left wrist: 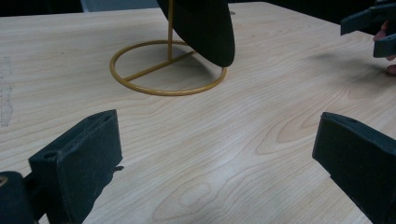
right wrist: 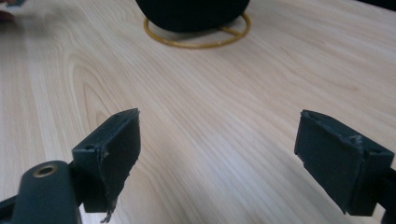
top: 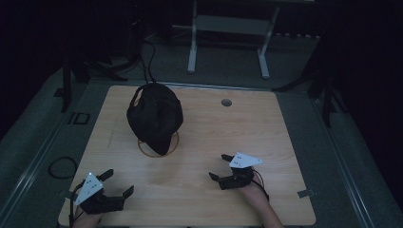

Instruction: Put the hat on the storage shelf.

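Floor mark "ID" (top: 78, 118) (beside table (top: 199, 199))

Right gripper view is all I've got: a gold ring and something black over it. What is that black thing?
Observer: A black cap hung on a gold wire stand.
Operator: How does the stand hold it up?
Observer: A thin gold post rises from the ring, seen in the left gripper view.
Operator: Where's the left gripper?
Observer: The left gripper sits at the table's near left corner, jaws open, nothing between them.
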The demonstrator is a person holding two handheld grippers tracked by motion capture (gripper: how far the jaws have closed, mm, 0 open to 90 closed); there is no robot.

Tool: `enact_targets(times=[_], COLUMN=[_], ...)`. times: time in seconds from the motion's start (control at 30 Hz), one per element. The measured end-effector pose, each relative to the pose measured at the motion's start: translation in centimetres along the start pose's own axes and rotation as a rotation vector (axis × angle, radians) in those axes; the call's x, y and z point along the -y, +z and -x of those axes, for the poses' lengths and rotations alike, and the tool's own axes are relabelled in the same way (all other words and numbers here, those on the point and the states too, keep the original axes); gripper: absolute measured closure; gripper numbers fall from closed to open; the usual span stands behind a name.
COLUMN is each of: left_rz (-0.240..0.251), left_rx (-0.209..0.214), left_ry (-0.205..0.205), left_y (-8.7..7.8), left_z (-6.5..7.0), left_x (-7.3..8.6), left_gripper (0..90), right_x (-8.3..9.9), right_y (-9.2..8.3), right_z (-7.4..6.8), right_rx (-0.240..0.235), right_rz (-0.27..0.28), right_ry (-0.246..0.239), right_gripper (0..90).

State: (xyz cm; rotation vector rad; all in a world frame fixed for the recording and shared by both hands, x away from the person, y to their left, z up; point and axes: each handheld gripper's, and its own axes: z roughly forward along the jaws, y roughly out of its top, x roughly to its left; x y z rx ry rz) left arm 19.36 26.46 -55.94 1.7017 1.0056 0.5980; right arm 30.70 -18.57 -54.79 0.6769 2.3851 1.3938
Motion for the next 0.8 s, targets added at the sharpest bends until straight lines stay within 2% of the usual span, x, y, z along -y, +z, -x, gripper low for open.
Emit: enact_targets(times=[0.3,0.37,0.5,0.8], left_rz=[-0.006,-0.006,-0.009,-0.007], left_rx=[0.0,0.002,0.001,0.003], left_ry=[0.005,0.004,0.004,0.003], left_y=[0.0,0.0,0.1,0.1], left_z=[0.0,0.0,0.0,0.0], left_x=[0.0,0.0,0.0,0.0], left_gripper=[1.7,1.8,1.8,1.8], right_x=[1.0,1.3,1.6,1.6], right_y=[-1.7,-2.1,-2.1,-2.0], right_z=[0.4,0.9,1.3,1.3], right_rx=[0.031,0.048,0.059,0.073], right_rz=[0.003,-0.001,-0.001,-0.008], right_ry=[0.0,0.005,0.016,-0.004], right_gripper=[14.4,14.4,14.4,14.6])
